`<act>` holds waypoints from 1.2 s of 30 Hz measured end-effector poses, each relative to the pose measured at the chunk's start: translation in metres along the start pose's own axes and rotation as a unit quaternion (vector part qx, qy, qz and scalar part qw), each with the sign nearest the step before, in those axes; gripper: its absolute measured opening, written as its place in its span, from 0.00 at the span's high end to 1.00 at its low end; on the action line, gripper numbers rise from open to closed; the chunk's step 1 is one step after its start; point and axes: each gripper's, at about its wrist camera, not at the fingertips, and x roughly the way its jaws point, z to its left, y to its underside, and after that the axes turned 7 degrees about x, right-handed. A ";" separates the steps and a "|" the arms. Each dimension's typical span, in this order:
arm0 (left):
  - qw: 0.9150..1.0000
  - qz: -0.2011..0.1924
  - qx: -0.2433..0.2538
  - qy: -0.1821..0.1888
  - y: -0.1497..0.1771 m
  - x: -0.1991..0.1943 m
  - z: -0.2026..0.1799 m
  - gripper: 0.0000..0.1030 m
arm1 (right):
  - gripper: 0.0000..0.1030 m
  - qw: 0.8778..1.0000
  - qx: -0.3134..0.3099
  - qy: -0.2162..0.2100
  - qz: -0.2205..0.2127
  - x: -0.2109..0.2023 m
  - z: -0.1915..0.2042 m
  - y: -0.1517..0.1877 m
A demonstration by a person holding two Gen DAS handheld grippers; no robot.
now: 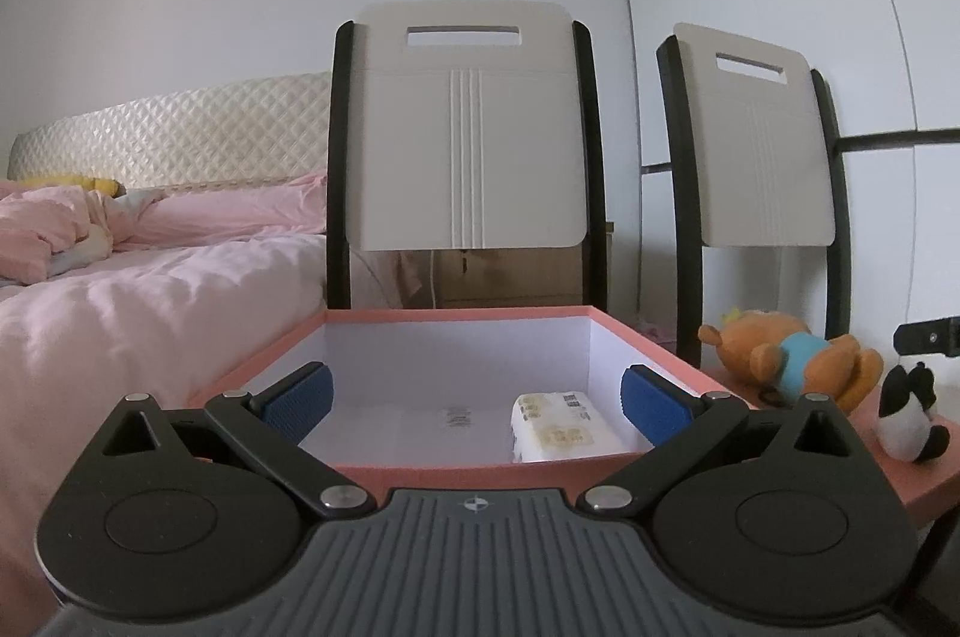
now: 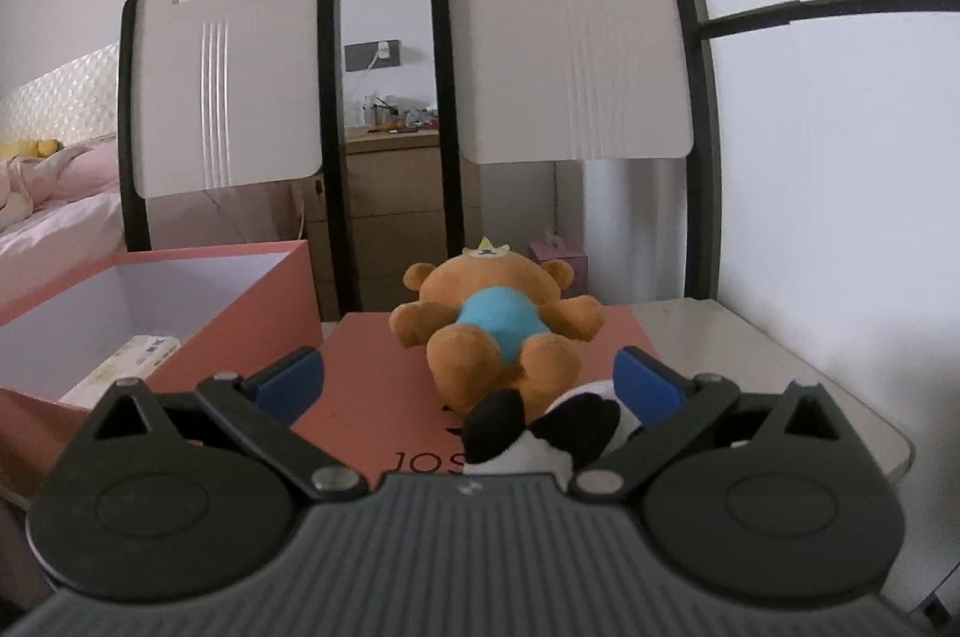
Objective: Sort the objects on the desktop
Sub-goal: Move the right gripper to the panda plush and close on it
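Note:
A pink box (image 1: 462, 316) with a white inside holds a tissue pack (image 1: 561, 424) at its near right. My left gripper (image 1: 474, 400) stands open just over the box's near wall, nothing between its blue pads (image 1: 294, 397). To the right lie an orange bear (image 1: 786, 358) and a panda toy (image 1: 909, 415). In the right wrist view the bear (image 2: 498, 319) lies on its back on the pink lid (image 2: 372, 391). The panda toy (image 2: 540, 427) sits between the fingers of my open right gripper (image 2: 470, 378), close to the right pad (image 2: 648, 379). The box (image 2: 240, 313) and tissue pack (image 2: 129, 358) are at left.
Two white chairs (image 2: 570, 37) (image 2: 228, 79) stand behind the grey table (image 2: 750, 355). A bed with pink covers (image 1: 150, 289) lies left. A wooden drawer unit (image 2: 396, 211) and a small pink carton (image 2: 558, 256) sit behind the chairs. A white wall is at right.

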 end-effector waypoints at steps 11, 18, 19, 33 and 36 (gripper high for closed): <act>1.000 0.002 0.006 0.003 0.002 -0.001 -0.006 0.00 | 0.00 0.999 0.014 0.017 0.029 0.009 -0.005 0.007; 1.000 0.002 0.003 0.002 0.001 -0.001 -0.007 0.00 | 0.00 0.996 0.015 0.046 0.071 0.029 -0.005 0.015; 1.000 0.003 0.002 0.003 0.001 -0.001 -0.007 0.00 | 0.00 0.995 0.014 0.055 0.077 0.033 -0.005 0.016; 1.000 -0.001 -0.004 0.002 -0.001 -0.004 -0.005 0.00 | 0.00 0.980 0.077 0.118 0.141 0.073 -0.026 0.029; 1.000 -0.011 -0.008 0.001 -0.005 -0.008 -0.003 0.00 | 0.06 0.977 0.114 0.112 0.141 0.071 -0.034 0.030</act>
